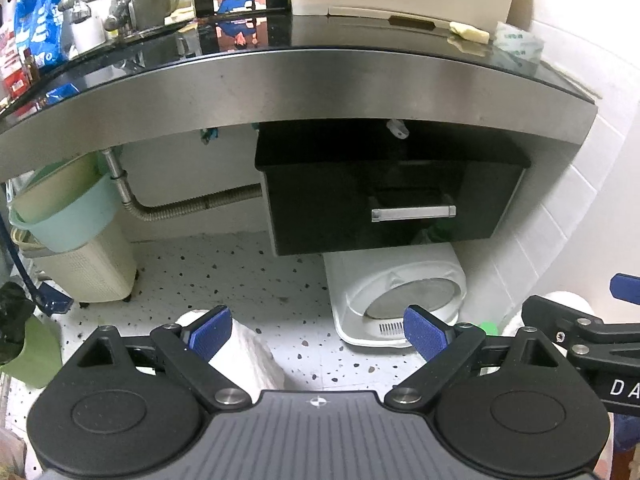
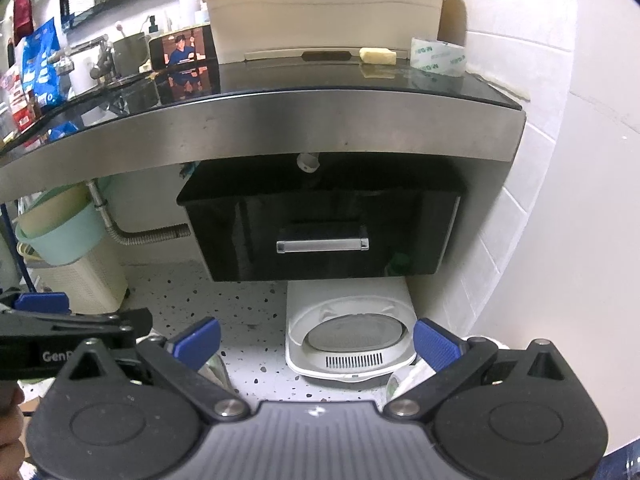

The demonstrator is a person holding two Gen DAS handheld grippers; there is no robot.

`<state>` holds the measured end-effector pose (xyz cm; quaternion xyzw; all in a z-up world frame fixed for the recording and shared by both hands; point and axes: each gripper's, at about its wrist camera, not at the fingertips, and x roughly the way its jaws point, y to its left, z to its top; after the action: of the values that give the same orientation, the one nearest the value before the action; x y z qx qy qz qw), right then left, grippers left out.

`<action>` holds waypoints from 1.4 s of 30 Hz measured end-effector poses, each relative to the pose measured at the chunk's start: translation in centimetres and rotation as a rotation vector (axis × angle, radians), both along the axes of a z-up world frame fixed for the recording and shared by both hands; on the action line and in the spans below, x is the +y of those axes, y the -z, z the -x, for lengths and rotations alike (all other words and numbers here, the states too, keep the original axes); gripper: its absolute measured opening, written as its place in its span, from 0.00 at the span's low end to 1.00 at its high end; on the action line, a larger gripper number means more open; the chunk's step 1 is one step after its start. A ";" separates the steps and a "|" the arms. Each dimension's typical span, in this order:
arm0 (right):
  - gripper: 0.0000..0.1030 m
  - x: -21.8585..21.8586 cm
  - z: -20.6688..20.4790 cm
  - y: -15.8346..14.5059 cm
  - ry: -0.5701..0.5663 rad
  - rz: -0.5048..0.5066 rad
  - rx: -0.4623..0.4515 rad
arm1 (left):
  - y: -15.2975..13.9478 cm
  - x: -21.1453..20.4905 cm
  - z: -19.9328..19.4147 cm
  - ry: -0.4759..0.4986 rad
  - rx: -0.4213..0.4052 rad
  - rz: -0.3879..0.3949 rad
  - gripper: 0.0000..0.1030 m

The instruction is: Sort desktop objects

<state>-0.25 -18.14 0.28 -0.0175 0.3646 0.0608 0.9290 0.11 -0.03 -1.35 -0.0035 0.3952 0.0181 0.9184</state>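
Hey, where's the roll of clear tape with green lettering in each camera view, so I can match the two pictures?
Left wrist view: the tape roll sits far upper right on the black countertop, right of the yellowish sponge.
Right wrist view: the tape roll sits upper right, on the counter by the wall, right of the sponge.
Shared landmark: the drawer handle under the counter.

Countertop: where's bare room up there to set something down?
The glossy countertop is bare along its front edge, between the phone and the tape roll, before the cream box. The left end by the faucet and mug is crowded.
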 end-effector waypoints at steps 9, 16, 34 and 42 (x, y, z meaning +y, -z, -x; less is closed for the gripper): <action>1.00 -0.3 -0.1 1.2 -0.015 -0.031 -0.039 | 1.0 0.1 0.0 0.047 -0.014 0.000 0.91; 1.00 0.1 -0.8 2.1 -0.019 0.008 -0.029 | 1.6 0.2 -0.1 0.063 -0.030 -0.021 0.91; 1.00 0.0 -2.0 4.5 -0.025 0.038 -0.018 | 3.9 1.2 -1.1 0.030 -0.053 -0.049 0.91; 1.00 -0.2 -3.1 5.7 -0.023 0.033 -0.004 | 4.8 1.3 -1.4 0.057 -0.089 -0.066 0.91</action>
<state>2.87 -18.30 -5.46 -0.0372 0.3635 0.0656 0.9286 1.53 1.27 -6.17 0.0375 0.3529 0.0047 0.9349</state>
